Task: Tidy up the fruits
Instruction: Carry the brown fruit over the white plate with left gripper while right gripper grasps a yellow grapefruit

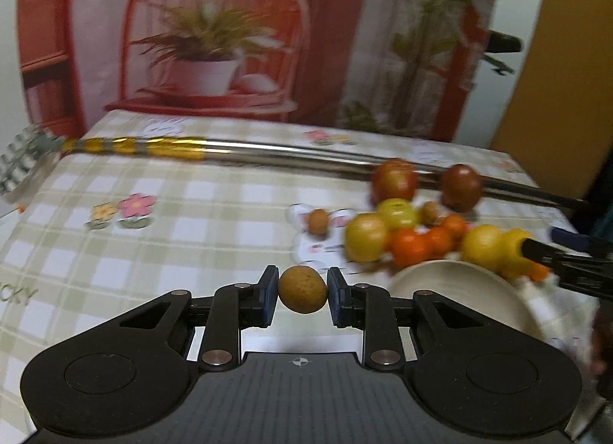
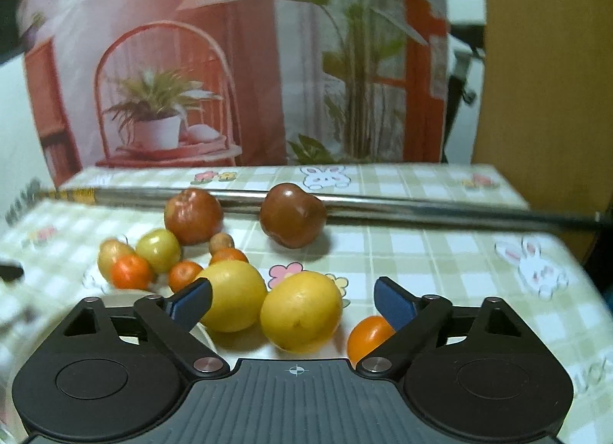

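Observation:
My left gripper [image 1: 302,290] is shut on a small round brown fruit [image 1: 302,289], held above the checked tablecloth. To its right lies a heap of fruit: two red-brown apples [image 1: 394,179], yellow-green fruits [image 1: 366,237], small oranges [image 1: 412,246] and two lemons [image 1: 482,246]. A white plate [image 1: 459,294] sits in front of the heap. My right gripper [image 2: 293,298] is open, with a lemon [image 2: 300,311] between its fingers and a second lemon [image 2: 233,296] by the left finger. A small orange fruit [image 2: 367,336] lies by the right finger.
A long metal pole [image 1: 268,154] with yellow tape lies across the table behind the fruit; it also shows in the right wrist view [image 2: 421,210]. Another small brown fruit [image 1: 318,221] lies loose on the cloth. A printed backdrop stands behind the table.

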### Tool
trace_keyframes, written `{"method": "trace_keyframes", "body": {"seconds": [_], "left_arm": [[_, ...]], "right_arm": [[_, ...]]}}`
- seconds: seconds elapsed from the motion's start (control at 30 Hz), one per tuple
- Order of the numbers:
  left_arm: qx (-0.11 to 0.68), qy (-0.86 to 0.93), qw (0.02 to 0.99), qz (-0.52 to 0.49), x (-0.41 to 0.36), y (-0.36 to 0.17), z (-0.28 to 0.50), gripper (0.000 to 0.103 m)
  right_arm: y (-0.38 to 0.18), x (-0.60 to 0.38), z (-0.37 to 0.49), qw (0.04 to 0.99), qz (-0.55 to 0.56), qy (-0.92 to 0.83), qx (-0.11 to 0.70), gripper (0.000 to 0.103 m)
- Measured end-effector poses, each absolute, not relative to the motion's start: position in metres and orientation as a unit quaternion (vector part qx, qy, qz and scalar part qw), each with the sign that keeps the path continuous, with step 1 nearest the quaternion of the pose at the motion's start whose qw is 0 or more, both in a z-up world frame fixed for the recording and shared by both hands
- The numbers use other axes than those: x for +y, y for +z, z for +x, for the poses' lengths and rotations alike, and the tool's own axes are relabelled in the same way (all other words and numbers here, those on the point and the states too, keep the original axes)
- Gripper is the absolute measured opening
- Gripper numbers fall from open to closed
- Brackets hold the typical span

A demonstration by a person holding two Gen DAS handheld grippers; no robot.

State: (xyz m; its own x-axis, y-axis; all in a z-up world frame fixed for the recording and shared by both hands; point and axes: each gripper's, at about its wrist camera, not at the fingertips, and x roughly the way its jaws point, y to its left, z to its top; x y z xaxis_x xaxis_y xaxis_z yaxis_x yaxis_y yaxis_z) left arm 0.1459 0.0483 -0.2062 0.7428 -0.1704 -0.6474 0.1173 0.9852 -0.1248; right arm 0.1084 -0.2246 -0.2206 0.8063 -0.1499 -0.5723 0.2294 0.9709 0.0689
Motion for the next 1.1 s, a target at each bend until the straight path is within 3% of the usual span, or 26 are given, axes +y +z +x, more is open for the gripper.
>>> {"method": "trace_keyframes", "body": {"seconds": [0.1, 0.43, 1.1], "left_arm": [[0.342, -0.098, 0.934, -0.035, 0.033, -0.205, 0.143, 0.029], [0.344, -0.127, 0.930, -0.025, 0.002, -0.213, 0.136, 0.029], [0.359, -0.120, 0.926, 0.006, -0.012, -0.227, 0.117, 0.029]], "right_arm": [[-0.226, -0.228, 0.105, 0.956, 0.072, -0.084, 0.271, 0.084], [-0.244, -0.246, 0.106, 0.962, 0.089, -0.070, 0.249, 0.058], [-0.256, -0.237, 0.107, 0.957, 0.056, -0.071, 0.276, 0.054]]}}
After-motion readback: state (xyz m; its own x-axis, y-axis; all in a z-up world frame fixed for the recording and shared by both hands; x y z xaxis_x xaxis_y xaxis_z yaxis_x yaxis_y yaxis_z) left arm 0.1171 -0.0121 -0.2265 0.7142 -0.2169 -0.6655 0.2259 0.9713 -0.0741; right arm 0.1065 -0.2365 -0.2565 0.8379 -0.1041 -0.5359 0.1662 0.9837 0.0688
